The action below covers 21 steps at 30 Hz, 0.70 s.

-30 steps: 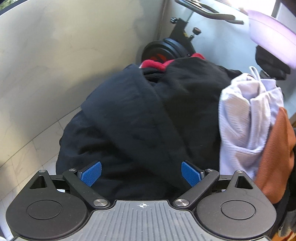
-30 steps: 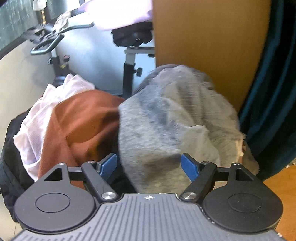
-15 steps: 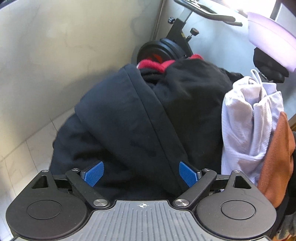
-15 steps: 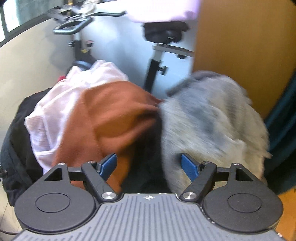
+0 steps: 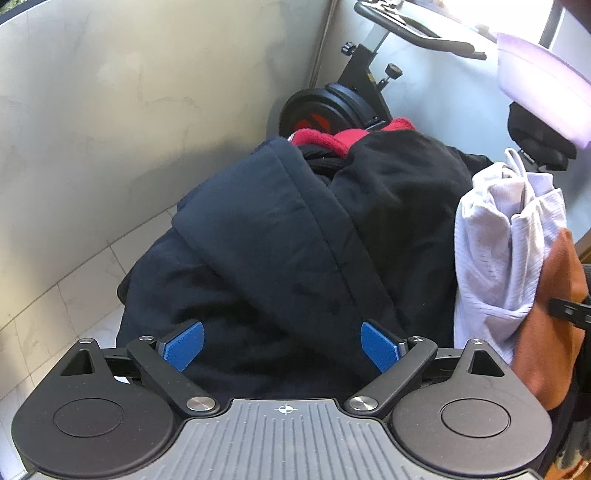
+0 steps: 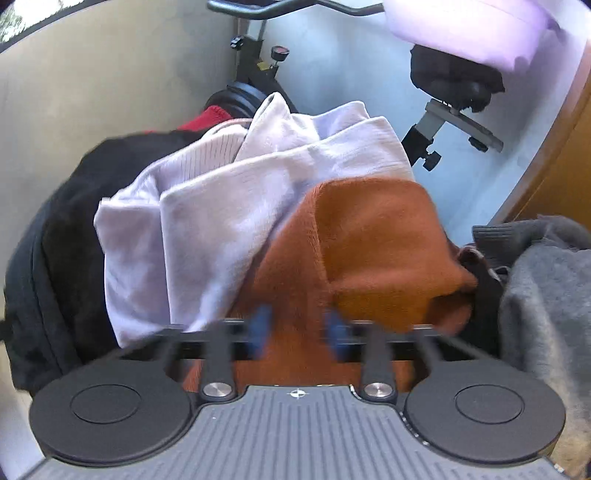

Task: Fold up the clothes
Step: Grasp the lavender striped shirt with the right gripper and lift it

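While the left gripper [image 5: 282, 345] hangs wide open over the black garment [image 5: 280, 243], the right gripper [image 6: 297, 332], motion-blurred, pinches the rust-orange garment [image 6: 369, 240] at six o'clock; the pale lilac garment [image 6: 207, 221] lies at nine o'clock.

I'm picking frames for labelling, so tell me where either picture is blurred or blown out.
Right wrist view: the right hand-held gripper and its blue fingers are motion-smeared against the rust-orange knit garment. Left wrist view: sharp, though the window at top right is blown out.
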Each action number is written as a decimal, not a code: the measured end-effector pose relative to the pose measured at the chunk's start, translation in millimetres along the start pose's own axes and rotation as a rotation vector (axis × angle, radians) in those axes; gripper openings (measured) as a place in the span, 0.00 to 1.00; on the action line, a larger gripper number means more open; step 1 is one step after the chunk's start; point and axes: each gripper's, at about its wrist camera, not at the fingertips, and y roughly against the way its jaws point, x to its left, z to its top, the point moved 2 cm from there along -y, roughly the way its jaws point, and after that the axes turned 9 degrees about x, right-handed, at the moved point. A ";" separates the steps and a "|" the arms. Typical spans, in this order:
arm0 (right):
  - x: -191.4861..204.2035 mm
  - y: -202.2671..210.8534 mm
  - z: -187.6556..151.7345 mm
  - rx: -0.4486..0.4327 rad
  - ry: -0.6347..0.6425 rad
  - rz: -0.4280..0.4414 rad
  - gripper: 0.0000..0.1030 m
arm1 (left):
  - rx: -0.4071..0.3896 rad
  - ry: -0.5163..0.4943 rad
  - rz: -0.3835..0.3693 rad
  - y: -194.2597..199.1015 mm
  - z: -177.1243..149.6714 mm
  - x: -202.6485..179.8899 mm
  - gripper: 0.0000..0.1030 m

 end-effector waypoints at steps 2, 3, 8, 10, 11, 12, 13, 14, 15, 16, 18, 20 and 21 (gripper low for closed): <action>-10.6 14.3 -6.8 -0.022 -0.059 0.036 0.05 | 0.001 -0.002 -0.011 -0.4 1.0 -1.2 0.90; -15.9 24.1 -10.9 -0.044 -0.087 0.047 0.05 | -0.001 -0.006 -0.018 -0.2 1.8 -2.3 0.90; -40.1 80.6 -35.7 -0.149 -0.191 0.058 0.04 | -0.010 -0.060 -0.058 2.6 7.2 -15.5 0.91; -52.8 104.6 -47.2 -0.185 -0.235 0.043 0.04 | -0.020 -0.082 -0.078 5.6 8.6 -22.2 0.91; -63.2 114.6 -53.7 -0.196 -0.279 0.025 0.04 | -0.029 -0.091 -0.082 7.3 8.9 -25.5 0.91; -76.3 123.3 -60.8 -0.201 -0.335 -0.001 0.04 | -0.041 -0.099 -0.080 9.1 8.6 -28.5 0.91; -91.9 130.9 -69.6 -0.199 -0.402 -0.031 0.04 | -0.052 -0.110 -0.079 10.4 8.0 -31.9 0.91; -108.1 135.7 -79.8 -0.189 -0.465 -0.064 0.04 | -0.056 -0.123 -0.084 10.8 7.3 -35.5 0.91; -123.6 139.4 -90.3 -0.178 -0.521 -0.096 0.04 | -0.057 -0.136 -0.090 10.4 6.6 -39.3 0.91; -137.7 140.5 -100.5 -0.162 -0.561 -0.132 0.04 | -0.051 -0.149 -0.098 8.7 5.7 -43.3 0.91; -158.0 135.3 -117.5 -0.130 -0.606 -0.204 0.04 | -0.038 -0.171 -0.106 5.0 3.2 -50.2 0.91; -169.5 120.1 -127.6 -0.095 -0.618 -0.271 0.04 | -0.023 -0.189 -0.110 0.7 0.0 -56.6 0.91; -173.0 110.9 -130.5 -0.074 -0.621 -0.285 0.04 | -0.017 -0.195 -0.114 -1.2 -1.1 -58.8 0.91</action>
